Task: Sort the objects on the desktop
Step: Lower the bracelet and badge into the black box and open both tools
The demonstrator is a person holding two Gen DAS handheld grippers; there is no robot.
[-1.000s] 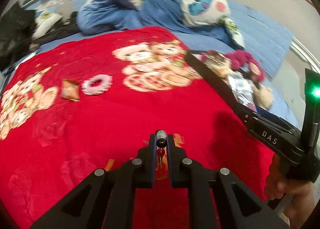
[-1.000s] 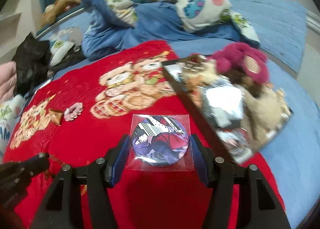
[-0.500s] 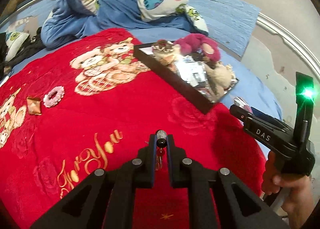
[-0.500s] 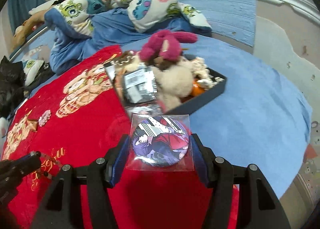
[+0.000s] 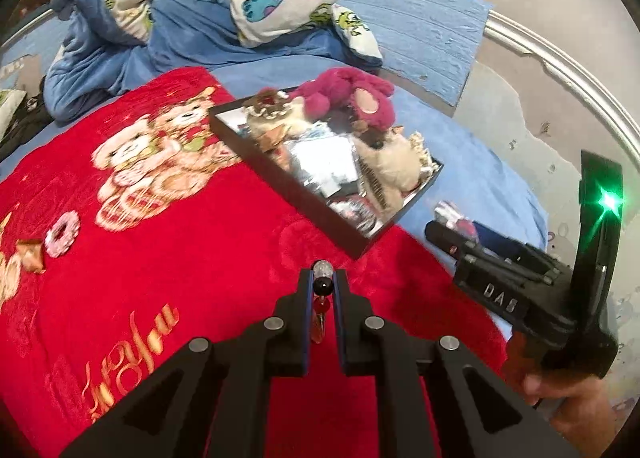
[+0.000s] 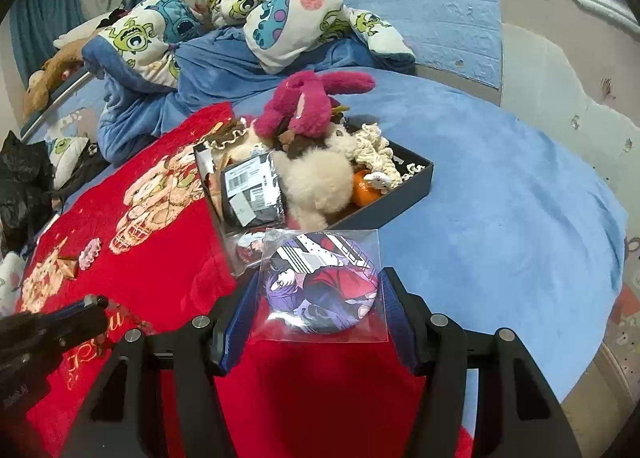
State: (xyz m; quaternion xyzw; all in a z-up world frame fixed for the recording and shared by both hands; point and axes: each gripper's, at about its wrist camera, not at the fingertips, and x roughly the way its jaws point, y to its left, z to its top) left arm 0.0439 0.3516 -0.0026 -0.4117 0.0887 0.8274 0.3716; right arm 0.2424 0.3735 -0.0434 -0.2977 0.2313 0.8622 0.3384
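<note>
The right gripper holds a round pin badge in a clear sleeve by its two side edges, jaws set about half wide and pressed against the plastic, carried just short of the near corner of the black tray that sits half on the red blanket and half on the blue bedsheet. The left gripper is pinched almost fully together on a beaded charm, a clear bead and a black bead showing at the fingertips and red beads dangling below between the fingers, hovering over the red blanket near the tray's close corner. The badge looks light and stiff, but its sleeve is slick and floppy, so the hold is best kept across the hard disc rather than on the loose film. The charm seems tiny, hard and apt to swing or slip, so a firm pinch on a bead is probably safest. The tray is already crowded with a pink plush bear, a cream fluffy toy and a barcoded packet, leaving little free room for more. A doughnut-shaped trinket and a small gold wrapped piece lie on the blanket, well apart from the tray
</note>
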